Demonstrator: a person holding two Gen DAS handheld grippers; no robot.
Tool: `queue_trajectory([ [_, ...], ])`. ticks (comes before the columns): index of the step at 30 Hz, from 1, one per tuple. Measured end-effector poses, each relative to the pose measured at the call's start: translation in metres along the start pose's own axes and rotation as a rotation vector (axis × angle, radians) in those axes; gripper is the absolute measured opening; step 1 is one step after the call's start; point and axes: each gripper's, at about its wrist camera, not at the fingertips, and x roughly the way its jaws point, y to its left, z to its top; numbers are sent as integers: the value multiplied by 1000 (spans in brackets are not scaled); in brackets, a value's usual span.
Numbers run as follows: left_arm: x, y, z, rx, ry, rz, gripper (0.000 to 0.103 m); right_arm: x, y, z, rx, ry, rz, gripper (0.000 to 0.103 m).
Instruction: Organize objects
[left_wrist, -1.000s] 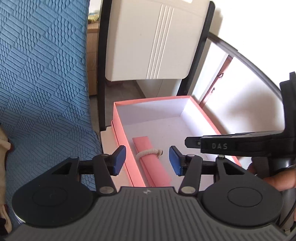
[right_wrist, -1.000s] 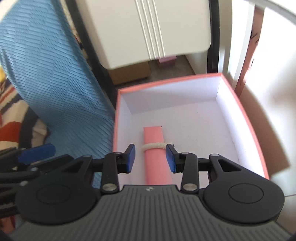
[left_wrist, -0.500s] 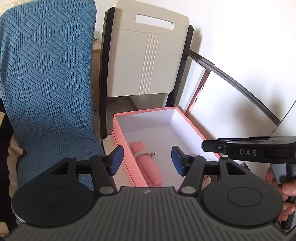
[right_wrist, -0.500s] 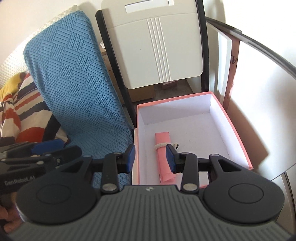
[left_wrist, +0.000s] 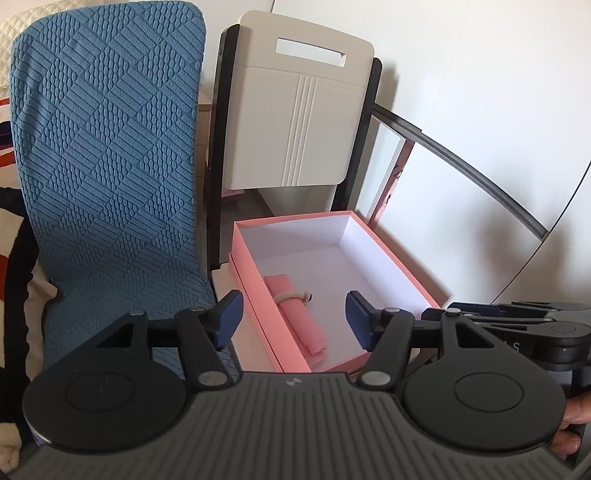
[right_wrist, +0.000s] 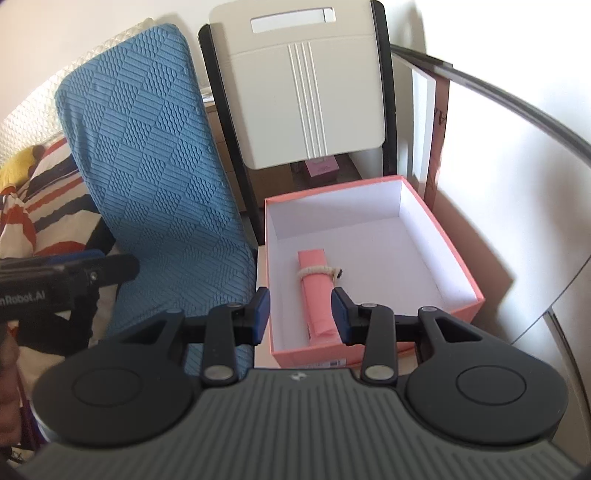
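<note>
A pink fabric roll (right_wrist: 317, 291) tied with a pale cord (right_wrist: 314, 271) is seen lying flat on the white floor of an open pink box (right_wrist: 458, 266), close to the box's left wall and well apart from the right one. No other item is visible in the box. The box is set on a low white surface, just beside a blue textured chair cover (right_wrist: 159, 177) and in front of a white folding chair back (right_wrist: 310, 92).

The right gripper (right_wrist: 300, 314) is held empty, jaws moderately parted, above the near end of the box. In the right wrist view the roll's near end falls between the blue pads, and its long axis is seen running almost straight away from the gripper, tilted slightly left at the far end. A grasp across the roll's width is therefore judged to need little or no wrist turn.

The left gripper (left_wrist: 293, 319) is also held empty, jaws spread wider. In the left wrist view the roll (left_wrist: 295, 314) is seen ahead and below, running on a diagonal, far end up-left, with the box's left wall (left_wrist: 258, 295) between the left pad and the roll.

The right gripper is judged the nearer and better lined up. Depth is hard to read from fisheye views; both grippers appear above the rim, not touching anything.
</note>
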Motion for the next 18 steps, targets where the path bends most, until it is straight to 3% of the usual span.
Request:
queue_trajectory([
  [3, -1, 0, -6, -1, 5, 3, 68, 3, -2, -11, 12, 14, -12, 39],
  [6, -2, 2, -11, -10, -1, -7, 82, 4, -4, -18, 22, 29, -7, 43],
  [8, -2, 3, -13, -16, -8, -19, 96, 3, -5, -22, 23, 24, -14, 62],
  [10, -1, 4, -15, -18, -3, -13, 99, 4, -6, -25, 28, 10, -30, 89],
  [12, 2, 4, -17, -11, 14, -15, 100, 6, -6, -27, 26, 20, -42, 96],
  [18, 6, 6, -17, -19, 27, 3, 103, 12, -1, -34, 11, 42, -42, 96],
])
